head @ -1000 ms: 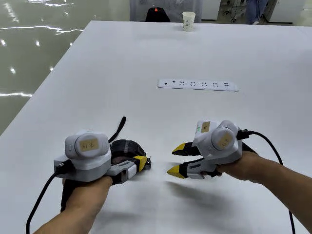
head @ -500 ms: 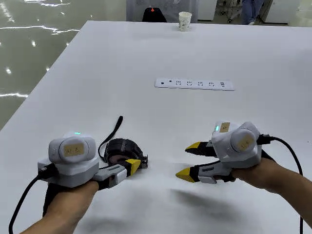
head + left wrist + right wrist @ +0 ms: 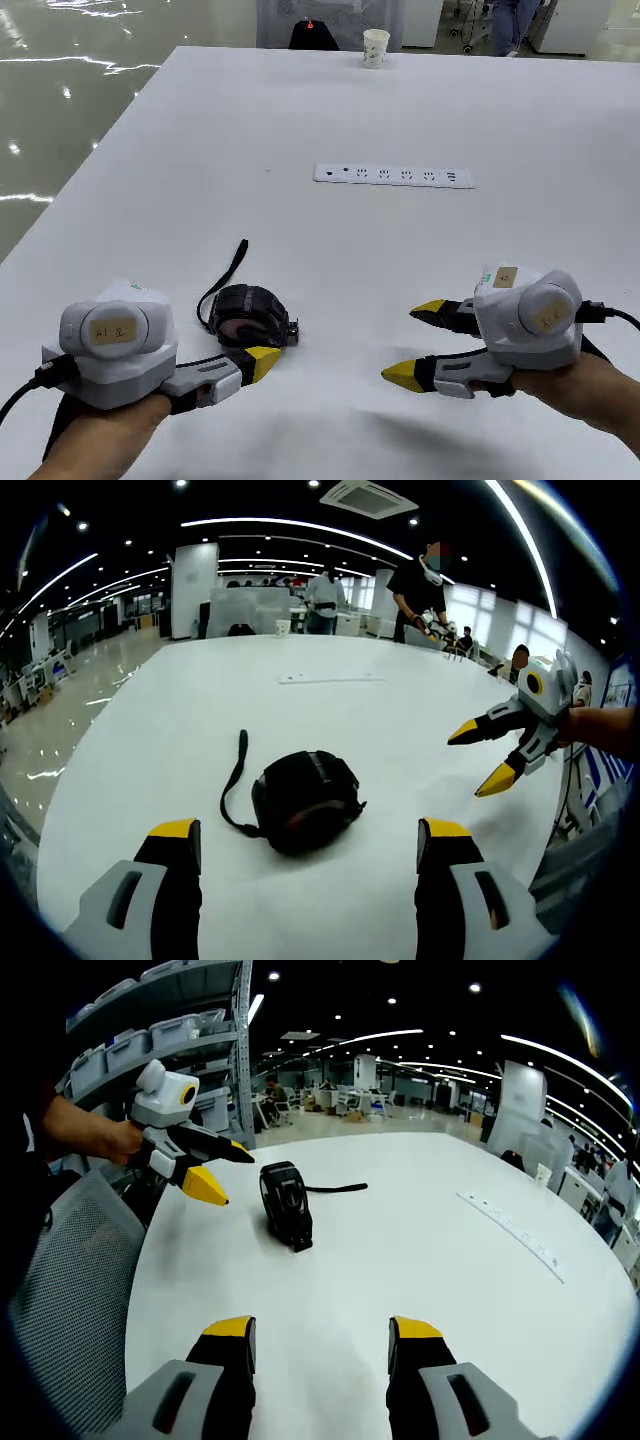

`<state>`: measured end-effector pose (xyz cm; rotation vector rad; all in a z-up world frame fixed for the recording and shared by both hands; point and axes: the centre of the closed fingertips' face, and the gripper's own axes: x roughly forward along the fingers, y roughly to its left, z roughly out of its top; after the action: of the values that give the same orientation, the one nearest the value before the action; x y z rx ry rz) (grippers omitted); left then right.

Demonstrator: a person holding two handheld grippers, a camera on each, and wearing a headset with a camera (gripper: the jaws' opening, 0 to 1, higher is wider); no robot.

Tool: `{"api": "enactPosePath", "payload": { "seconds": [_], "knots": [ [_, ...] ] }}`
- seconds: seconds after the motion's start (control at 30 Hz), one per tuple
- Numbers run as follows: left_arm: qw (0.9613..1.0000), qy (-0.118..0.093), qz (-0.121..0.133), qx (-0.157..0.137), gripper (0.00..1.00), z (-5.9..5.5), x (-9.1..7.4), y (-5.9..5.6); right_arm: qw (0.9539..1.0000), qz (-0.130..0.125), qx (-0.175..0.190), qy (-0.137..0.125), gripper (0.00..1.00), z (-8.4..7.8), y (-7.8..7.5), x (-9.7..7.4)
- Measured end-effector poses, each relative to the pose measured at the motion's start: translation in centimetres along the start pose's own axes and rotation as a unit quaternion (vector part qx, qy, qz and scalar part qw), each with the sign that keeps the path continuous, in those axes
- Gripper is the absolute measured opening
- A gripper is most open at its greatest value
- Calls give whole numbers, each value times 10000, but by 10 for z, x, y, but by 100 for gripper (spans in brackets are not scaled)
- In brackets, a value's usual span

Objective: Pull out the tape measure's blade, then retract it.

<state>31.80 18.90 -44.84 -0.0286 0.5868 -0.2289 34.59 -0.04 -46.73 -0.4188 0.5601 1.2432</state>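
The black tape measure (image 3: 250,315) lies on the white table (image 3: 300,120) with its wrist strap (image 3: 225,272) curling off to the far side; no blade is out. My left gripper (image 3: 258,362) sits just short of it, open, and in the left gripper view the tape measure (image 3: 305,800) lies a little ahead of the left gripper (image 3: 307,830), apart from both jaws. My right gripper (image 3: 418,342) hovers open off to the right, holding nothing. In the right gripper view the tape measure (image 3: 285,1205) lies well beyond the right gripper (image 3: 322,1328).
A white power strip (image 3: 392,175) lies mid-table and a paper cup (image 3: 375,46) stands at the far edge. The table's left edge drops to a shiny floor. Several people stand beyond the table in the left gripper view. Shelving rises behind the left gripper (image 3: 225,1172).
My left gripper has drawn back from the tape measure, which stays on the table. My right gripper has moved away to the right, still open.
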Motion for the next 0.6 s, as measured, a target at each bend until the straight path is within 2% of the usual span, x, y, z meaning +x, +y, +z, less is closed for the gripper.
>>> {"api": "enactPosePath", "payload": {
  "seconds": [0.23,0.3,0.6],
  "knots": [
    [9995,-67,-228,209,89,1,-6,-8,9997,-148,175,-81,57,-8,3,-15],
    [9989,-86,-285,360,89,1,-6,-10,9996,-173,196,-106,58,-10,5,-18],
    [9974,-84,-541,461,92,-7,-14,-17,9984,-356,357,-252,65,-15,8,-31]
  ]
}}
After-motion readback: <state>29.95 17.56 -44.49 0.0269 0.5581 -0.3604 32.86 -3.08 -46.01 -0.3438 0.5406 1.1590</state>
